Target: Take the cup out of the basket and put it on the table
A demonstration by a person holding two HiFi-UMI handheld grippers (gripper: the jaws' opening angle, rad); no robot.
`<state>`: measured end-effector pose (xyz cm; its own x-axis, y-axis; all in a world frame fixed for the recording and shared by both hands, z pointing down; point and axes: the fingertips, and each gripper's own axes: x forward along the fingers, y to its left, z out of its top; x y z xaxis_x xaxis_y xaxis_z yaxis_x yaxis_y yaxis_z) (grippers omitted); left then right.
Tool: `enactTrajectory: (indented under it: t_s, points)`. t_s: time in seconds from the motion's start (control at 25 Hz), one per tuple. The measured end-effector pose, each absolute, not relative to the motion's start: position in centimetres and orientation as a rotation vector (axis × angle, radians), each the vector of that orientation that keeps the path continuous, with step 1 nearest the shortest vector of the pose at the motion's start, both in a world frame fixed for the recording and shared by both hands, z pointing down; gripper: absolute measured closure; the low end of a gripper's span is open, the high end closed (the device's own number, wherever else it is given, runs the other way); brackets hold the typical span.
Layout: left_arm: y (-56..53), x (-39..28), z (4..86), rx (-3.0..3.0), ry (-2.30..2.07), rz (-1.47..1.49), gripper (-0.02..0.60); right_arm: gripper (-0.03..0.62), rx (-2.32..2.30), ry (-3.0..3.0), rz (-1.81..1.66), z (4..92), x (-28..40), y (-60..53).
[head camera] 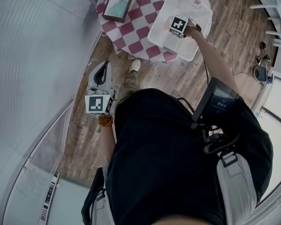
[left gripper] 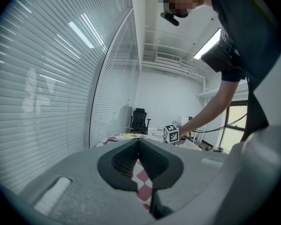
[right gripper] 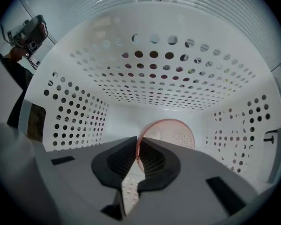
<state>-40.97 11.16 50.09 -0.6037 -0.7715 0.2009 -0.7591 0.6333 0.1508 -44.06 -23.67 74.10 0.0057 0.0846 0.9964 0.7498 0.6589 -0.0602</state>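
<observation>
While your right arm stretches forward over the table (head camera: 130, 30), right gripper (right gripper: 136, 156) points down into the basket (head camera: 202, 7) | jaws pinch the rim of the pink cup (right gripper: 173, 131) — it sits inside the basket | left gripper (head camera: 102, 75) low beside your hip, near level — jaws pressed together, empty

Dark-rimmed tray (head camera: 118, 4), black office chair (left gripper: 139, 119), wood floor (head camera: 178, 78)

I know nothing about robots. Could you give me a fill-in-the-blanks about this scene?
The right claw is shut on the rim of a pink ____.
That thing lies inside a white, hole-dotted ____.
The table wears a red-and-white ____ cloth.
The left claw is shut and holds ____.
Missing: cup, basket, checked, nothing.
</observation>
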Motion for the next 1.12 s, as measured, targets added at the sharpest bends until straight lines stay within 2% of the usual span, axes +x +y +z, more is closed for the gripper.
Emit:
enactTrajectory:
  t_s: [0.52,1.12]
  points:
    - [4.9,-39.1,48.9,1.536,-2.484,-0.033,0.575,0.569,-0.649,-1.864,-0.545,63.8,-44.1,-22.8]
    - [-3.7,-32.9,45.3,1.984,-2.262,0.087,0.575,0.570,-0.407,-2.428,-0.241,48.2,-36.5,-23.8]
